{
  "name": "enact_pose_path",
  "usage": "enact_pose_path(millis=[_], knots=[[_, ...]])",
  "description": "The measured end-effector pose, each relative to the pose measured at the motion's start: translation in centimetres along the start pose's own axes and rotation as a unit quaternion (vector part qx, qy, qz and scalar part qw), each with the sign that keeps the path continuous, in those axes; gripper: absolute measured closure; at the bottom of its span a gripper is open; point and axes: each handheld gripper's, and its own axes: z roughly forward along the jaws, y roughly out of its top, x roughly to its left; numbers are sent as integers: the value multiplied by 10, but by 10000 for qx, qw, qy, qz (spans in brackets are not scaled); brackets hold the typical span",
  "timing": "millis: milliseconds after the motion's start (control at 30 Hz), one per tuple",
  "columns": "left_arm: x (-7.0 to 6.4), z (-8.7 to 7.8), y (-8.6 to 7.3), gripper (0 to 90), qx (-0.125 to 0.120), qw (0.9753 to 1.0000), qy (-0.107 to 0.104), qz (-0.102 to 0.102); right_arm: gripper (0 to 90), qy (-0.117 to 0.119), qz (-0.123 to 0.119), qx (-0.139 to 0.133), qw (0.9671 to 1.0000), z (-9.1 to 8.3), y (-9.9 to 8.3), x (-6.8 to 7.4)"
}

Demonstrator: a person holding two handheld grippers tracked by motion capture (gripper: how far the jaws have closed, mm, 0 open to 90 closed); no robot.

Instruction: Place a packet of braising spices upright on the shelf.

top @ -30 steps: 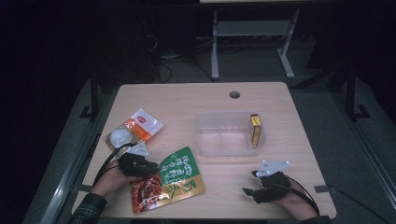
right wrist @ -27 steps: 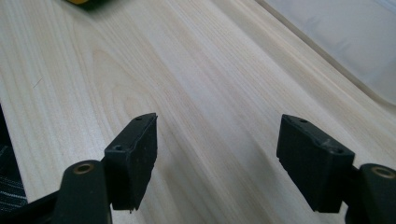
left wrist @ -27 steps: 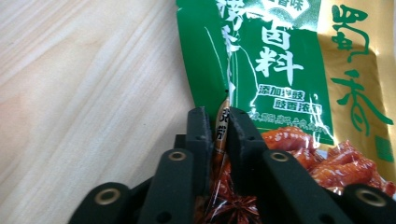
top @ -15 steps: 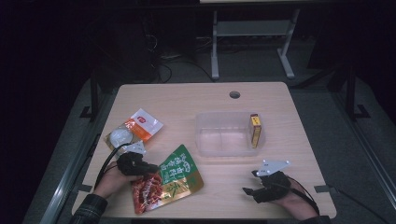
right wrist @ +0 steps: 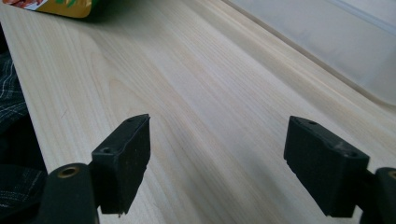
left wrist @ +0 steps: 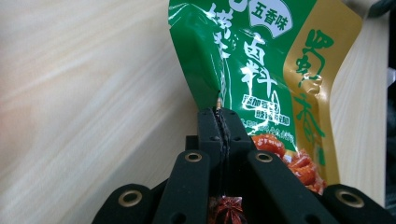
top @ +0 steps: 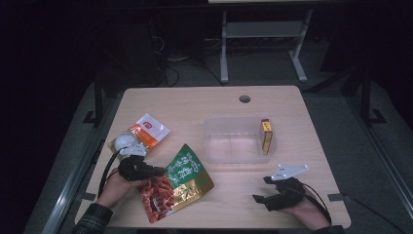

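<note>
Wooden table (top: 204,105), snack pouch (left wrist: 261,70) pinched in left hand-held gripper (left wrist: 219,114)

Green snack pouch (left wrist: 261,70) reads "五香味" and "卤料".

A pale wooden table (top: 195,105) stands in a dark room, cables (top: 168,68) behind.

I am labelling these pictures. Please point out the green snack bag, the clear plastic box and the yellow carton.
green snack bag (top: 181,168), high view, its green upper panel.
clear plastic box (top: 210,127), high view, its left rim.
yellow carton (top: 266,136), high view, its top face.
</note>
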Motion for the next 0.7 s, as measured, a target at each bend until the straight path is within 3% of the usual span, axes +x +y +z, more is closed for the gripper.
enact_pose_path(millis=[167, 367, 700], knots=[[-5, -5, 5, 894, -354, 9994, 45, 26, 303, 147, -42, -134, 9998, 2, 2, 2], [-11, -11, 10, 896, -795, 9968, 37, 2, 336, 459, -71, -287, 9985, 11, 13, 8], [-19, -18, 15, 897, -1401, 9900, 166, -77, 351, 972, -159, -716, 9926, 30, 41, 26]])
